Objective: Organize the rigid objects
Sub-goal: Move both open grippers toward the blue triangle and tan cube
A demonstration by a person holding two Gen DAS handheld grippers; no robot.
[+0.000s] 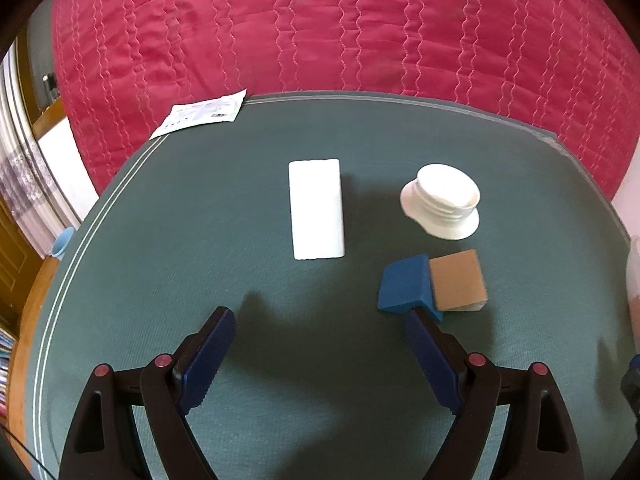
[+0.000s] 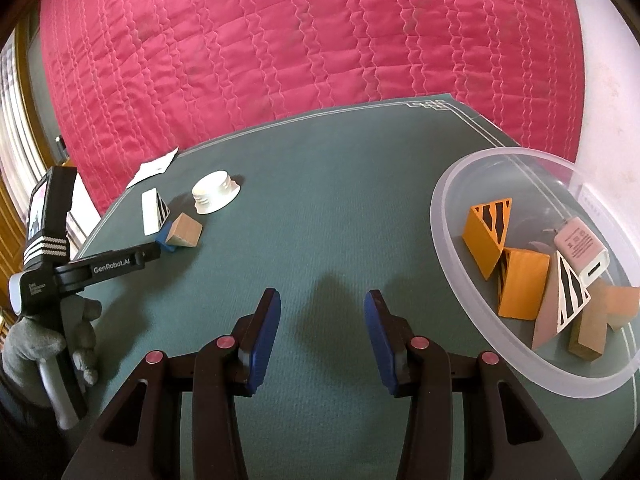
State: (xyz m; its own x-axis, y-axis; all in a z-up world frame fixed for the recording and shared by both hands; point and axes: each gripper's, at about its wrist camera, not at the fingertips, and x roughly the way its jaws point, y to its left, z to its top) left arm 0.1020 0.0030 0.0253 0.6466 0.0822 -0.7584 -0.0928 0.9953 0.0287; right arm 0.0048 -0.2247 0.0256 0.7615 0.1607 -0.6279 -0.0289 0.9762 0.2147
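My left gripper [image 1: 320, 330] stands open over the green mat [image 1: 248, 184], with nothing between its fingers. Its right fingertip [image 1: 416, 322] lies right against a blue-and-tan block [image 1: 434, 284]; I cannot tell whether they touch. Farther out lie a long white block [image 1: 316, 208] and a white round cap [image 1: 440, 200]. In the right wrist view the same blue-and-tan block [image 2: 184, 232], white block [image 2: 150, 212] with a striped end, and cap [image 2: 216, 196] sit at the far left. My right gripper [image 2: 322, 300] is open and holds nothing, just left of a clear bowl [image 2: 560, 384].
The bowl holds several pieces: orange striped blocks [image 2: 486, 224], a pale charger [image 2: 582, 252] and wooden bits. A gloved hand [image 2: 40, 344] grips the left tool. A paper sheet [image 1: 200, 114] lies at the mat's far corner. A pink quilt [image 1: 320, 20] lies behind the mat.
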